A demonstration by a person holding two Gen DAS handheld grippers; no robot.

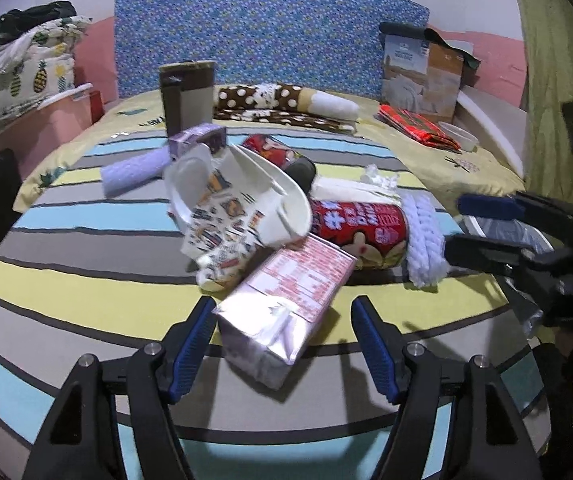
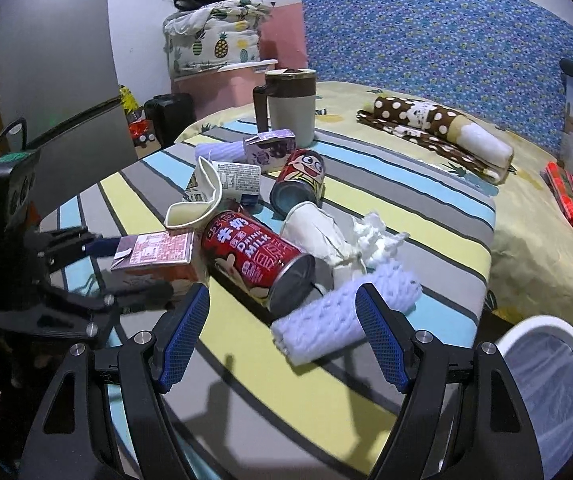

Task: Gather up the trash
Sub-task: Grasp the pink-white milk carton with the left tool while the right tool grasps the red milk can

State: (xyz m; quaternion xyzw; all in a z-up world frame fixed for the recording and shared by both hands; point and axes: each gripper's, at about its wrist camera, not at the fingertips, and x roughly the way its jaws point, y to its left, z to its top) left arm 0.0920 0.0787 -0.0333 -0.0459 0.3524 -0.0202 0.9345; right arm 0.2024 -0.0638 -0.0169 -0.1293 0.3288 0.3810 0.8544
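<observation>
A heap of trash lies mid-frame on the striped bed point(image 1: 86, 280) in both views. In the left wrist view the left claw point(image 1: 284, 322) stands open at bottom centre, its blue pads either side of the near end of a pink carton point(image 1: 290, 280); the left pad looks close to the carton's corner, the right pad clear of it, and I cannot tell whether either touches. Behind the carton lies a red can point(image 1: 360, 226) on its side, with a crushed paper cup point(image 1: 238, 200) to its left and a white foam net point(image 1: 424, 236) to its right. The right claw point(image 1: 452, 226) enters from the right edge.

In the right wrist view the right claw point(image 2: 282, 312) is open at bottom centre, spread around the foam net point(image 2: 338, 316) without closing on it. The can point(image 2: 254, 258) lies just beyond, the carton point(image 2: 158, 254) to its left, crumpled tissue point(image 2: 374, 236) behind. A white bin point(image 2: 546, 364) sits at lower right, a mug point(image 2: 290, 106) stands upper centre.
</observation>
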